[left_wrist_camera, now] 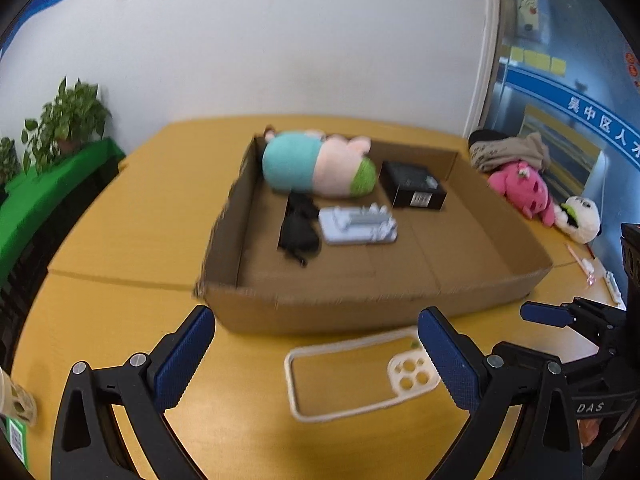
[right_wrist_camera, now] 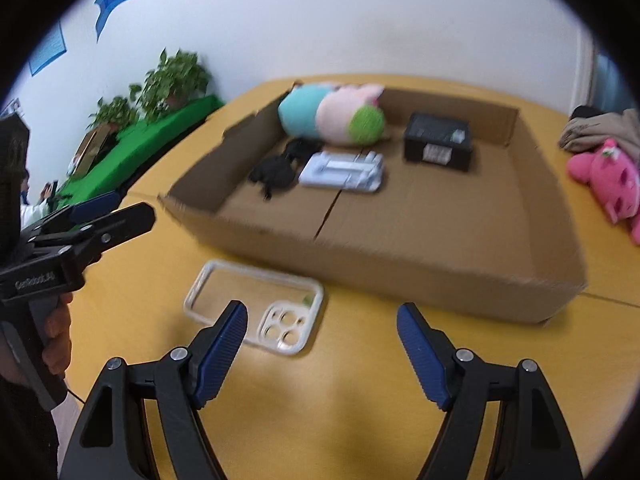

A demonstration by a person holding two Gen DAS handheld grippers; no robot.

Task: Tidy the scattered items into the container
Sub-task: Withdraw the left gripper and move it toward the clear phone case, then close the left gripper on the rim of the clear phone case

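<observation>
1. Done so far, judging by how things lie: the cardboard box [left_wrist_camera: 372, 300] already holds four items — a plush toy [left_wrist_camera: 316, 164] w/ teal, pink and green parts at the far end (12 o'clock), a black boxed item [left_wrist_camera: 414, 186] at approx. 1 o'clock of the box floor, a pale grey-blue tray-like item [left_wrist_camera: 358, 226] near centre, and a black bundle [left_wrist_camera: 298, 228] just beside it at its 9 o'clock. Too blurred to tell what the bundle is.

2. Left to do: a clear phone case [left_wrist_camera: 360, 376] w/ white rim lies flat on the worktop [left_wrist_camera: 120, 320], outside the box, just beside its near wall at 6 o'clock. Prob. the next item to go in.

3. Left gripper [left_wrist_camera: 316, 356]: fingers spread wide, holding nothing, above the worktop; the case sits between them, nearer the right-hand pad.

4. Right gripper [right_wrist_camera: 322, 350]: fingers also spread apart, empty; in its own view the case [right_wrist_camera: 256, 306] is at approx. 10–11 o'clock of the gap, partly behind the left pad.

5. Also outside the box: pink plush [left_wrist_camera: 524, 188], white plush [left_wrist_camera: 580, 220] and a beige cloth heap [left_wrist_camera: 508, 152] at the worktop's 2–3 o'clock edge, plus small pale bits at 3 o'clock. Can't tell if these count as scattered items.

6. Est. progress: mostly done if the case is the last item — less so if the plush pile counts too.
</observation>
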